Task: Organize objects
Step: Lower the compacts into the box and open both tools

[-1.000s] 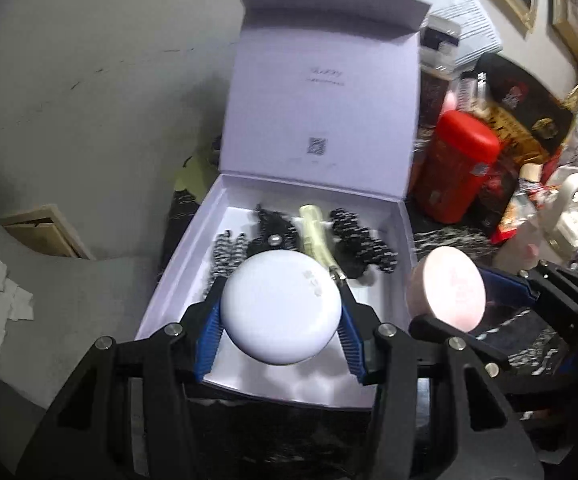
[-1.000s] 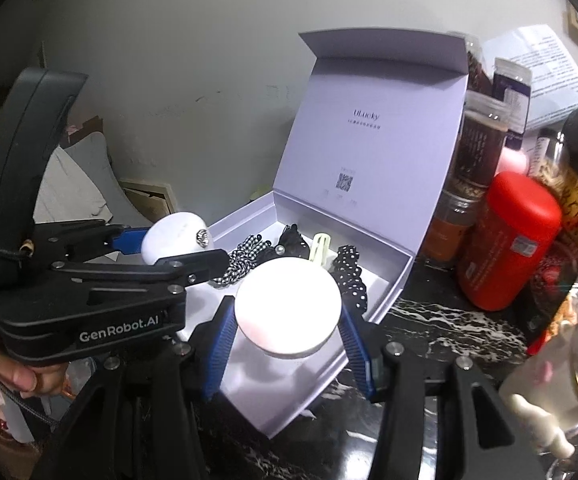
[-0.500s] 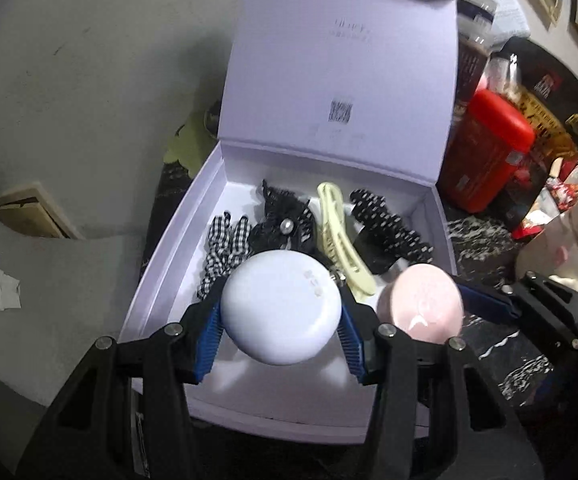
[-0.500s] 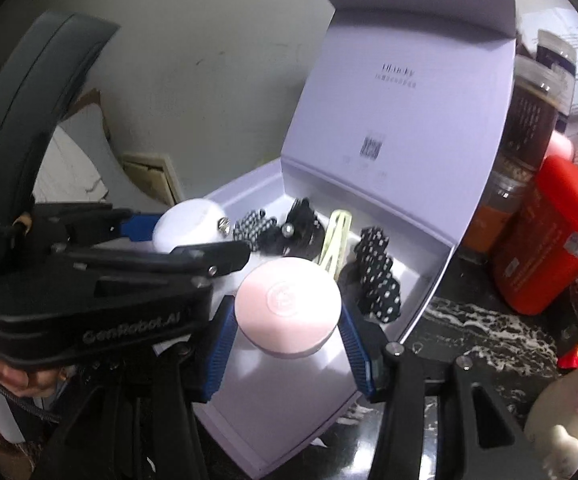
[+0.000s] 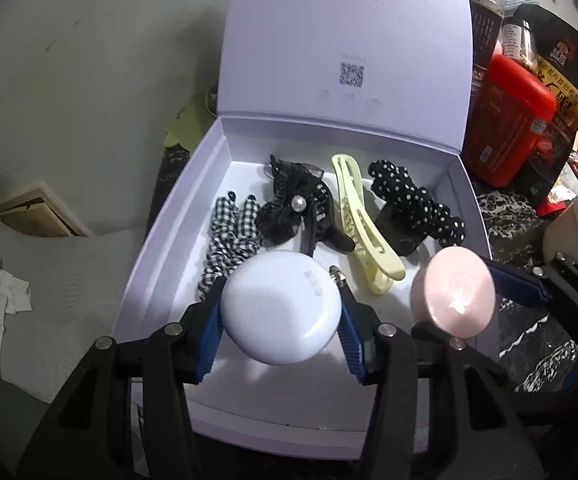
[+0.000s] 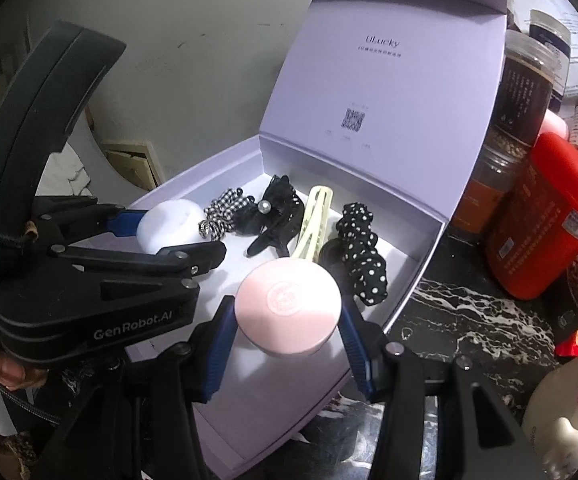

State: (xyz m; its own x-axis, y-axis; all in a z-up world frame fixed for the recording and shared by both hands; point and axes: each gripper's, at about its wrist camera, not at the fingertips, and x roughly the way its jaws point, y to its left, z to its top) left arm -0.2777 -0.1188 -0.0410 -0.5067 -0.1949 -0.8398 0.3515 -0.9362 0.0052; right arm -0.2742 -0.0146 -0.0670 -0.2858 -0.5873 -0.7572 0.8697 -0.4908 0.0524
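Left hand-held gripper (image 5: 281, 314) clamped part-way open on a white round case (image 5: 281, 306), blue pads pressing both its sides, held over the near half of the open box. Right hand-held gripper (image 6: 287, 316) likewise part-way open and gripping a pink round case (image 6: 289, 306) between its pads, just beside the white one, over the box's near right part. Below both, lilac box (image 5: 149, 256) on a dark marbled desk (image 6: 477, 320), lid (image 5: 345, 40) standing upright at the far side. Beside the box on the right, red canister (image 5: 509, 120) and dark jars (image 6: 525, 80). Along the far end of the box floor, in a row: checked scrunchie (image 5: 231, 236), black lace claw clip with a pearl (image 5: 289, 208), pale yellow hair clip (image 5: 359, 216), black polka-dot scrunchie (image 5: 413, 204).
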